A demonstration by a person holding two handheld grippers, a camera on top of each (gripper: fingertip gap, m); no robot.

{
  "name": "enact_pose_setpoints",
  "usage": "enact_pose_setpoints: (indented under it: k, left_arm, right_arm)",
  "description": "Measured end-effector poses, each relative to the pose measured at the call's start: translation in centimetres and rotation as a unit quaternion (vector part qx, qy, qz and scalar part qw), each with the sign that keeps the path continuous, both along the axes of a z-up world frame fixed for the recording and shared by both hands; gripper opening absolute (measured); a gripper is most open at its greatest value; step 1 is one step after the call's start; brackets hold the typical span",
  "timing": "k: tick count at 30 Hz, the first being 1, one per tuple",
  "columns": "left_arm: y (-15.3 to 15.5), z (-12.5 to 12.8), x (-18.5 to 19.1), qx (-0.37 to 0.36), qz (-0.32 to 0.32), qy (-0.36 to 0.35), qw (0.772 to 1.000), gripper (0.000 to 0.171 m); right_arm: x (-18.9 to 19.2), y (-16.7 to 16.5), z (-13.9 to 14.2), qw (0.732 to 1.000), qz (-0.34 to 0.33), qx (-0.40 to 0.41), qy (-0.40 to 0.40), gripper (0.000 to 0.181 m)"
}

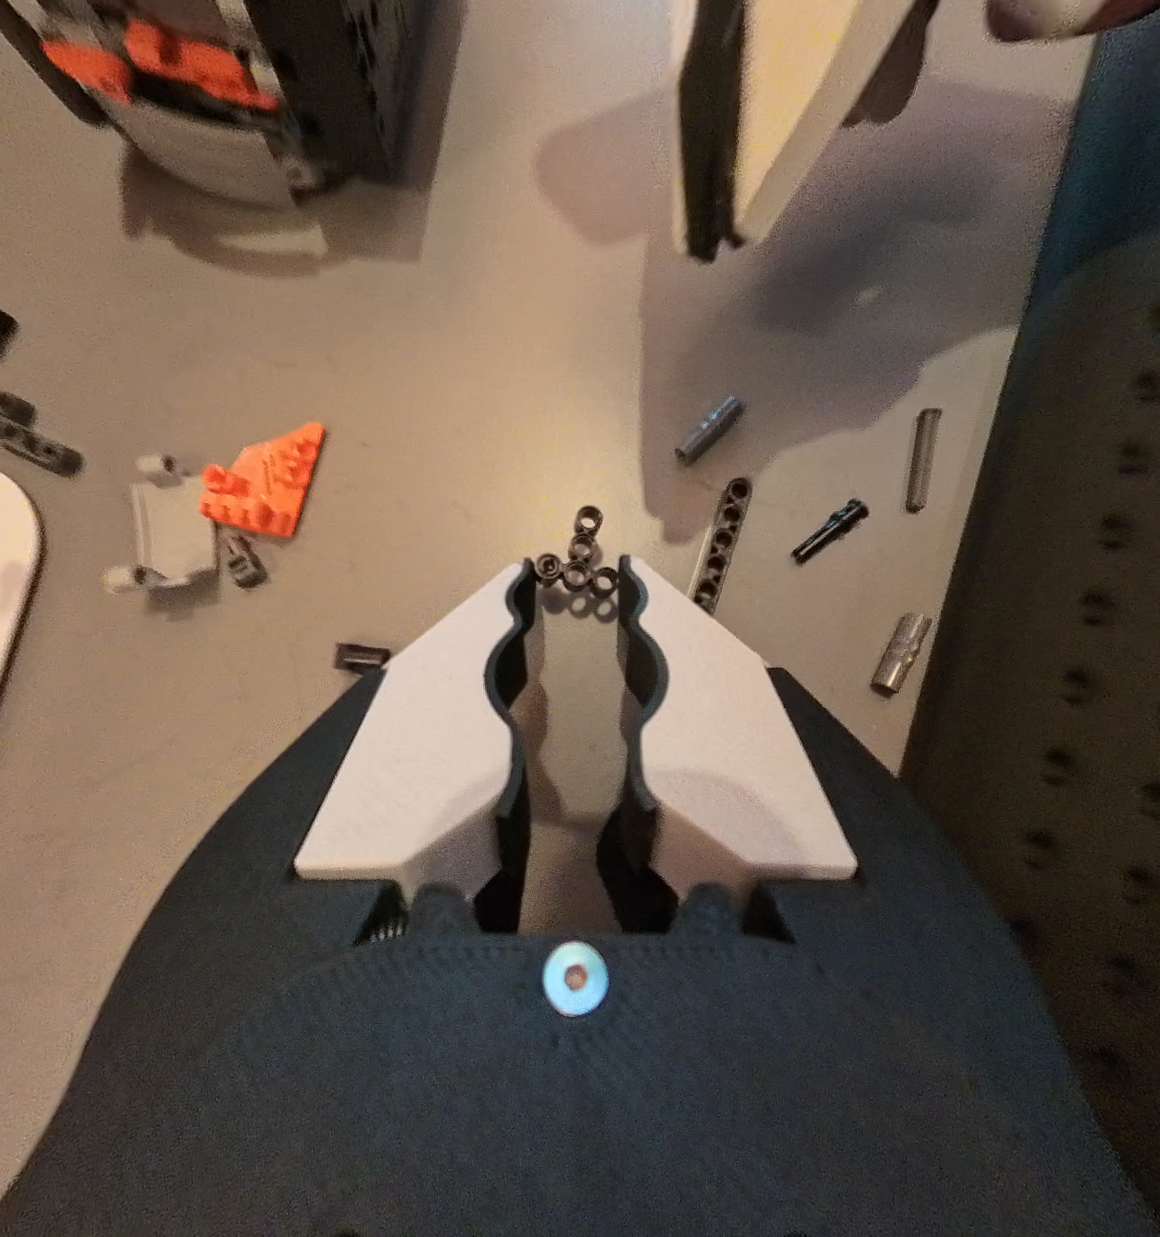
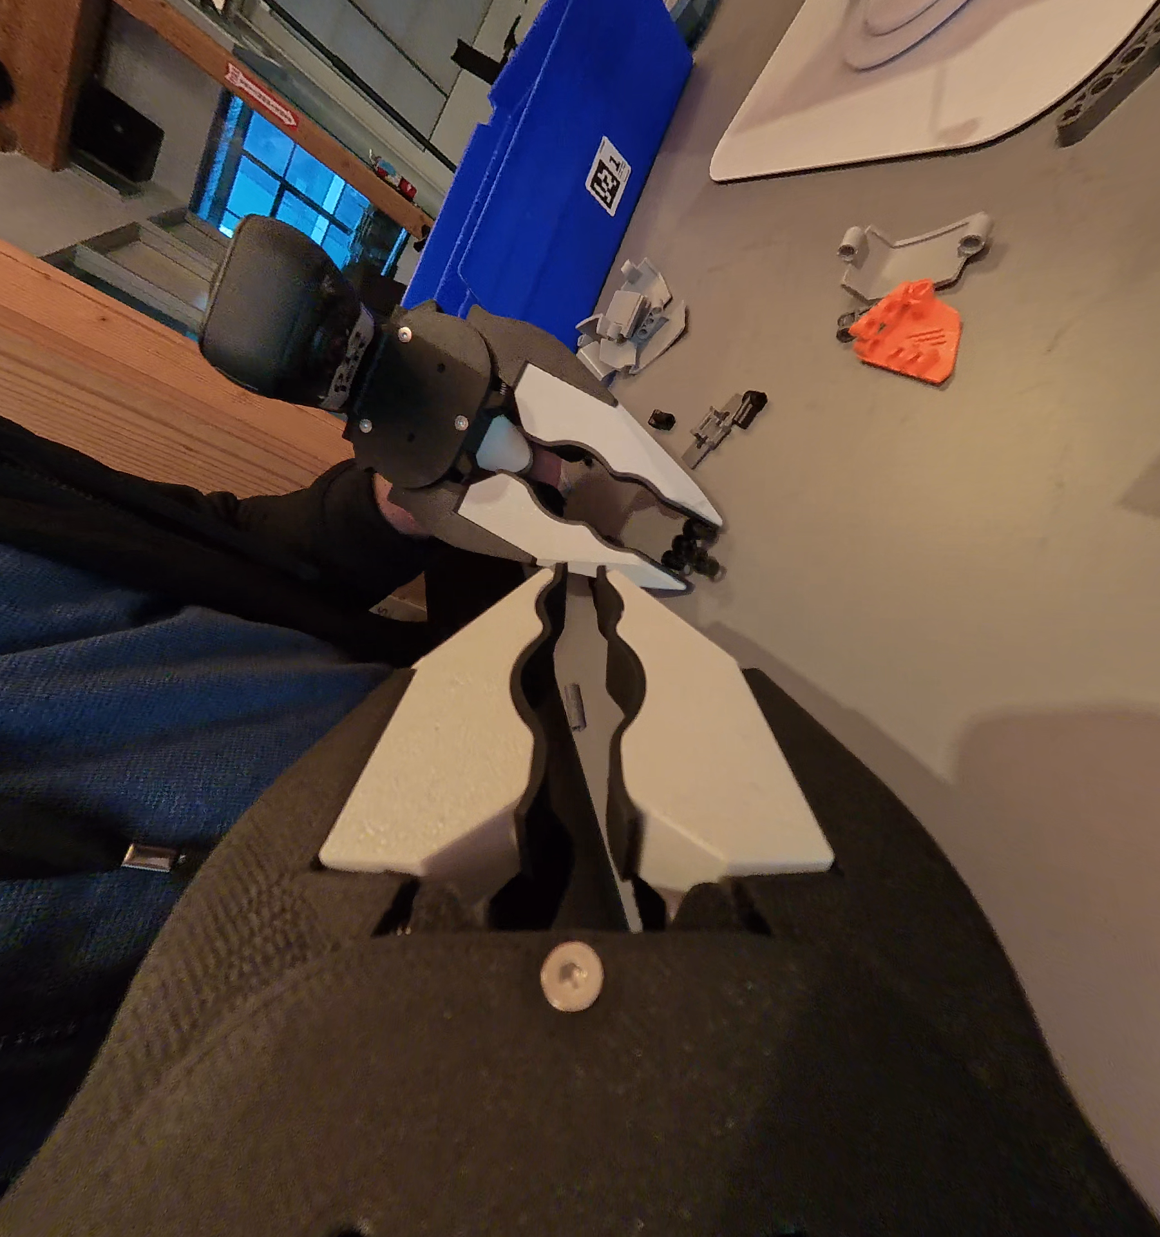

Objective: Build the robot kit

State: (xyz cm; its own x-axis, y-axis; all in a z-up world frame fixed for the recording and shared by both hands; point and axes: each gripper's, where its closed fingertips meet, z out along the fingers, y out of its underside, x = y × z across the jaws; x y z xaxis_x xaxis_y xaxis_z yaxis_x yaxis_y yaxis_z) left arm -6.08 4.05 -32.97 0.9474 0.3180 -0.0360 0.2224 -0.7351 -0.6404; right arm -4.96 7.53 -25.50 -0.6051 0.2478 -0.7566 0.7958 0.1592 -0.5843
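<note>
My left gripper point(image 1: 575, 567) is shut on a small black cross-shaped piece with round holes point(image 1: 582, 565), holding it just above the grey table point(image 1: 430, 335). The same gripper point(image 2: 697, 555) shows in the right wrist view with the black piece point(image 2: 691, 552) at its tips. My right gripper point(image 2: 577, 572) hovers right beside the left one, its tips a narrow slit apart and holding nothing. A short grey pin point(image 2: 573, 703) lies on the table behind that slit. The right gripper point(image 1: 714, 244) also hangs at the top of the left wrist view.
Loose parts lie around: an orange wedge plate point(image 1: 269, 482), a grey panel point(image 1: 169, 529), a grey holed beam point(image 1: 721, 549), a black pin point(image 1: 831, 529), grey rods point(image 1: 921, 462). A partly built orange and black model point(image 1: 182, 87) stands far left. A white board point(image 2: 898, 87) and a blue bin point(image 2: 550, 167) stand beyond. The grippers' ends are close to 8 cm from one another. My left tips are roughly 6 cm from the black pin point(image 1: 831, 529).
</note>
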Motion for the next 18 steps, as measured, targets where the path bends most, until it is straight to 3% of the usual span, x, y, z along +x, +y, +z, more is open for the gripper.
enact_pose_setpoints:
  k: [4,9,11,14,18]
  left_arm:
    - [0.1,-0.7,0.4,0.001,-0.004,-0.007,1.0,0.024]
    - [-0.6,0.4,0.6,0.014,0.003,0.0,1.0,0.033]
    - [-1.5,2.0,0.9,0.024,0.004,0.01,1.0,0.034]
    - [-4.1,6.6,0.9,0.058,0.013,0.035,0.998,0.032]
    - [-11.8,13.3,-1.3,0.068,0.073,0.076,0.992,0.025]
  right_arm:
    - [0.4,-0.1,-0.1,1.0,0.0,-0.006,0.001,0.005]
    - [0.2,0.0,0.3,1.0,-0.007,-0.014,0.011,0.007]
    - [0.0,0.1,0.8,0.999,-0.012,-0.017,0.027,0.008]
    - [-0.7,0.3,0.7,0.998,-0.027,0.001,0.059,0.009]
    - [-1.3,0.0,-0.1,0.993,-0.037,0.032,0.103,0.011]
